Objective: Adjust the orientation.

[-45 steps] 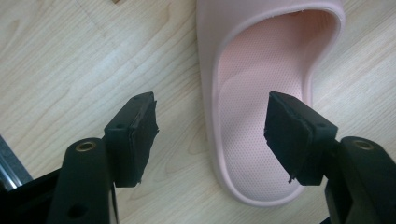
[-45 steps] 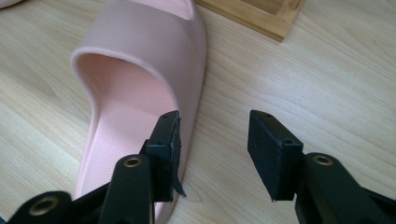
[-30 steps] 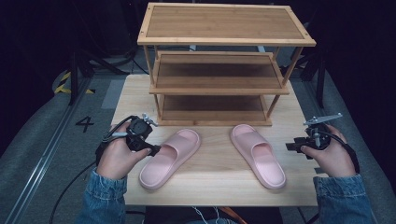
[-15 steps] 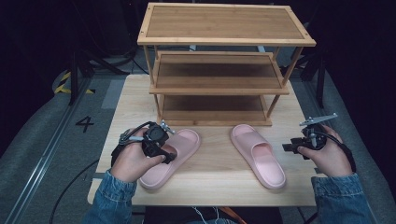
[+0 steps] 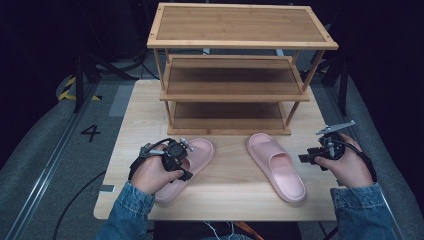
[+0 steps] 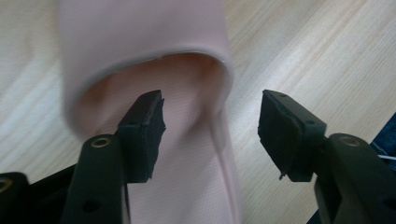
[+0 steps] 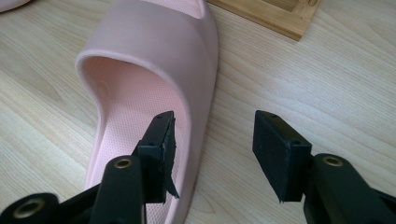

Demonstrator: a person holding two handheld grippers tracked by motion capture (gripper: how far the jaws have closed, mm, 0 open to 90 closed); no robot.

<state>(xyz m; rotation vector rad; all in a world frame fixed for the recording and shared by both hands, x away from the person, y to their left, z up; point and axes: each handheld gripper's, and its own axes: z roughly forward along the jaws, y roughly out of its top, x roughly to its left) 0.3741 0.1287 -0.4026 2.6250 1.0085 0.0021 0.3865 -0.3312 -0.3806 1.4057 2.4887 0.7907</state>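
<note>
Behind two pink slippers [image 5: 276,165], wooden rack [image 5: 235,75], both grippers open, left gripper [image 6: 210,135] closing astride slipper edge.

Between the jaws of the left hand-held gripper [image 6: 210,135], the pink slipper [image 6: 187,154] is showing matt, finely dimpled foam. Beneath it, the surface [image 6: 327,56] is showing pale, smooth wood grain. The jaw pads are looking like matt black rubber.
</note>
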